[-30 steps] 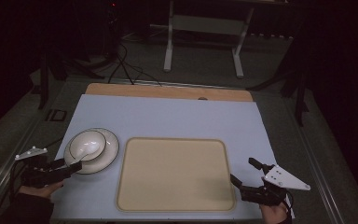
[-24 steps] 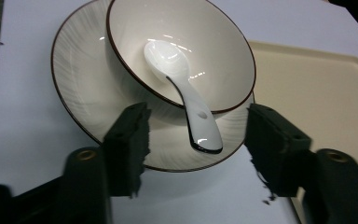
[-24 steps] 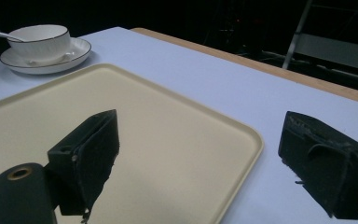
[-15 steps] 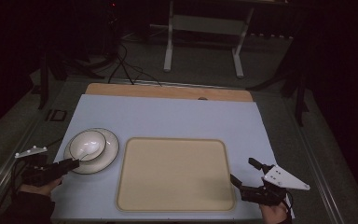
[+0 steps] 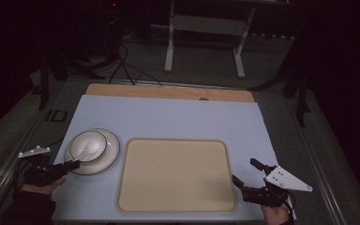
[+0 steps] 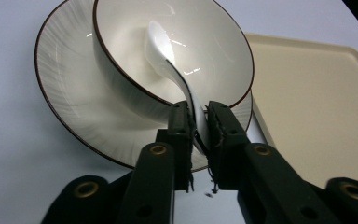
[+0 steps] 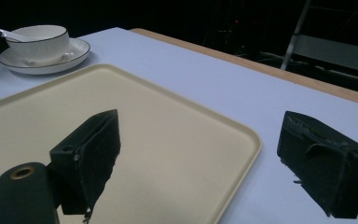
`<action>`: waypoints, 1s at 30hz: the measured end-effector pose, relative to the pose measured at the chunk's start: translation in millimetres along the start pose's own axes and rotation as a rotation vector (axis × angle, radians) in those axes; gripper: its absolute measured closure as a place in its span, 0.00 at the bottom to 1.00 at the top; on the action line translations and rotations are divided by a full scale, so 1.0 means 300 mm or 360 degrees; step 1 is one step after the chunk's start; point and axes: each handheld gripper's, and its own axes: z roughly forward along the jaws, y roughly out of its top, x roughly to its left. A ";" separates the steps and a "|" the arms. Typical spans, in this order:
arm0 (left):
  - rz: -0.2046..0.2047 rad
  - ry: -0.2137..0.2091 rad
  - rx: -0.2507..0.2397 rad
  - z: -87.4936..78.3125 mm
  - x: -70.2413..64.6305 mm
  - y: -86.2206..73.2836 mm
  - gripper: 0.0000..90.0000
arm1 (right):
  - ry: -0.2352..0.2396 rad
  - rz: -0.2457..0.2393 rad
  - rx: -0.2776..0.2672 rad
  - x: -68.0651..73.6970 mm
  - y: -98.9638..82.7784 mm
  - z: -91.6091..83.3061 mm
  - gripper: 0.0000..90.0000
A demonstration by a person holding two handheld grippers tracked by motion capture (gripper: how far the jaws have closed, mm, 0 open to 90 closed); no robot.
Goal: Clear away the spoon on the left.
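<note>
Dark floor and metal stand legs sit beyond my pale blue table (image 5: 168,117), whose far edge shows a strip of wood. From the high view I read places off a clock face centred on the beige tray (image 5: 176,174). At about nine o'clock from it, just beside its left edge, stands the white plate (image 5: 108,157) with the dark-rimmed bowl (image 5: 88,146) on top. A white spoon (image 6: 168,60) lies in that bowl, its handle sticking out over the rim toward me. My left gripper (image 6: 198,126) has just been closing, and its jaws now pinch the spoon handle between them. My right gripper (image 5: 247,174) hovers at roughly four o'clock, by the tray's near right corner, jaws standing wide apart with nothing between them, one over the tray and the other over the tablecloth.
</note>
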 end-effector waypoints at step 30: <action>0.0109 0.0059 -0.0074 -0.039 -0.058 0.006 0.95 | 0.0002 0.0019 0.0006 -0.004 -0.001 -0.002 0.15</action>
